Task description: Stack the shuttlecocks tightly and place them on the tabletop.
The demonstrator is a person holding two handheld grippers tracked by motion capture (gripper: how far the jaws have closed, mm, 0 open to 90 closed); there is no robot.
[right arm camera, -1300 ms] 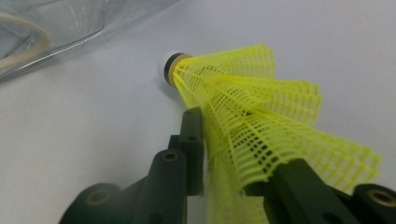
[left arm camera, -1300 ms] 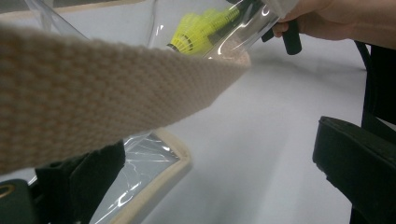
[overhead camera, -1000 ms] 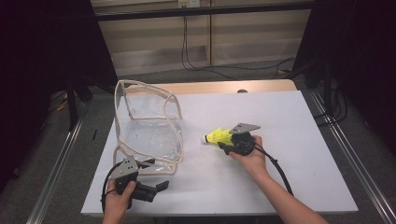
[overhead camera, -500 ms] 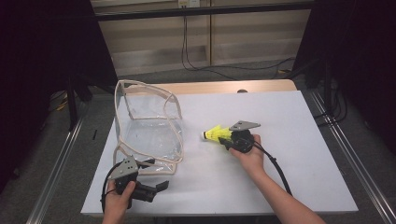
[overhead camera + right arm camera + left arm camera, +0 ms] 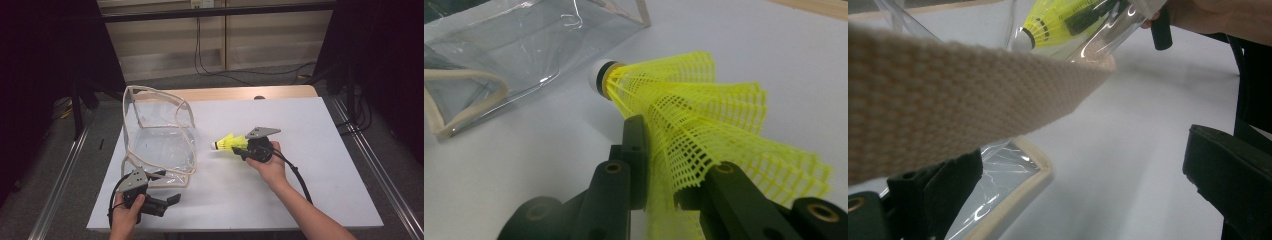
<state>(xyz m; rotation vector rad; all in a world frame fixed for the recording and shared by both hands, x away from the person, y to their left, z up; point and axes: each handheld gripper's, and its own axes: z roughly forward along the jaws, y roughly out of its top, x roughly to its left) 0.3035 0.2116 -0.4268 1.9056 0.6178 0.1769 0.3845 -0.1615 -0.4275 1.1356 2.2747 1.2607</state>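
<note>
A clear plastic bag (image 5: pixel 160 142) with beige trim stands open at the table's left. My right gripper (image 5: pixel 239 148) hovers just right of it, shut on the skirt of a yellow shuttlecock (image 5: pixel 227 143) whose white cork points at the bag. In the right gripper view, both black jaws pinch the yellow mesh of the shuttlecock (image 5: pixel 704 110), with the bag (image 5: pixel 514 50) beyond. My left gripper (image 5: pixel 167 192) is open at the bag's front corner. In the left gripper view, the bag's beige strap (image 5: pixel 948 90) crosses close above the wide-apart jaws, and the shuttlecock (image 5: pixel 1058 22) shows through the plastic.
The white table (image 5: pixel 310 200) has bare room to the right and in front of the right hand. A wooden strip (image 5: pixel 240 93) runs along its far edge. Metal rails (image 5: pixel 375 170) flank both sides, and cables hang behind.
The right gripper has lifted the shuttlecock slightly and edged it left toward the bag. The left gripper has stayed put.
</note>
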